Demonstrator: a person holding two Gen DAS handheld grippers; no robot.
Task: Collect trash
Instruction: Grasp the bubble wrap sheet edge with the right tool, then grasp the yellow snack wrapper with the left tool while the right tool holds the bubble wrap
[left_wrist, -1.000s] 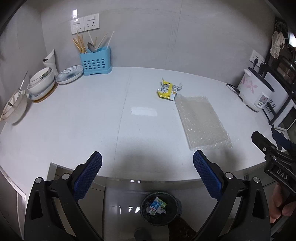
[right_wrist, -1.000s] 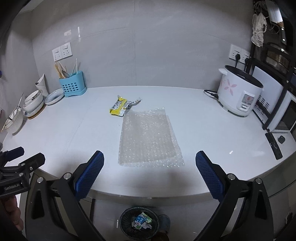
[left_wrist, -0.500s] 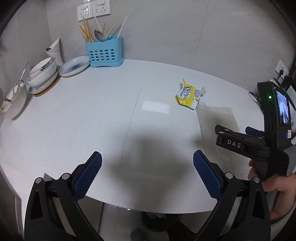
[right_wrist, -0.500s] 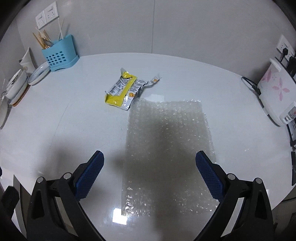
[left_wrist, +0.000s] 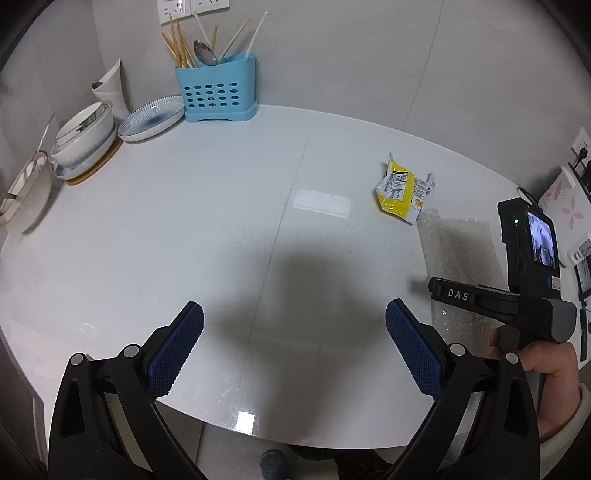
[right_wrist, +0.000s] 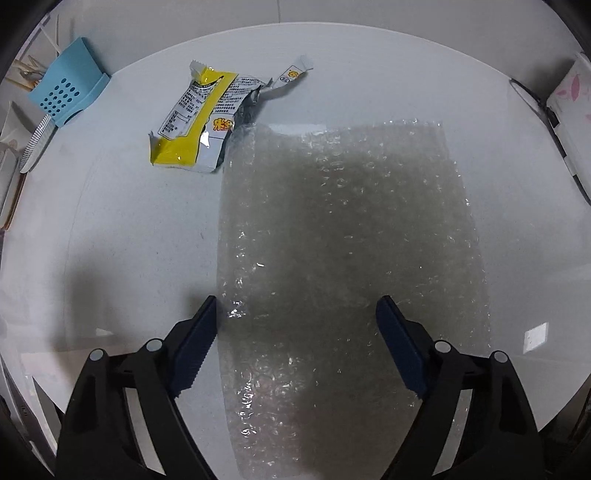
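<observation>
A sheet of clear bubble wrap (right_wrist: 343, 240) lies flat on the white counter (right_wrist: 129, 229), directly under my right gripper (right_wrist: 295, 301). That gripper points steeply down; its jaws are closing, with the sheet's near part between them and neither pad pressing on it. A torn yellow snack wrapper (right_wrist: 195, 122) lies at the sheet's far left corner. My left gripper (left_wrist: 294, 306) hovers open over bare counter, with nothing between its fingers. In the left wrist view the wrapper (left_wrist: 400, 188) and bubble wrap (left_wrist: 458, 243) lie to the right, behind one of the right gripper's fingers (left_wrist: 458, 294).
A blue utensil holder (left_wrist: 218, 96), a plate and stacked bowls (left_wrist: 85, 133) stand at the back left. A white rice cooker (left_wrist: 565, 199) is at the far right. A person's hand (left_wrist: 532, 354) holds the right gripper. A dark bin rim (left_wrist: 325, 453) peeks below the counter's front edge.
Both grippers moved forward over the counter. The right one dropped and tipped down onto the bubble wrap, its jaws drawing closer together. The bin slipped out of the right view.
</observation>
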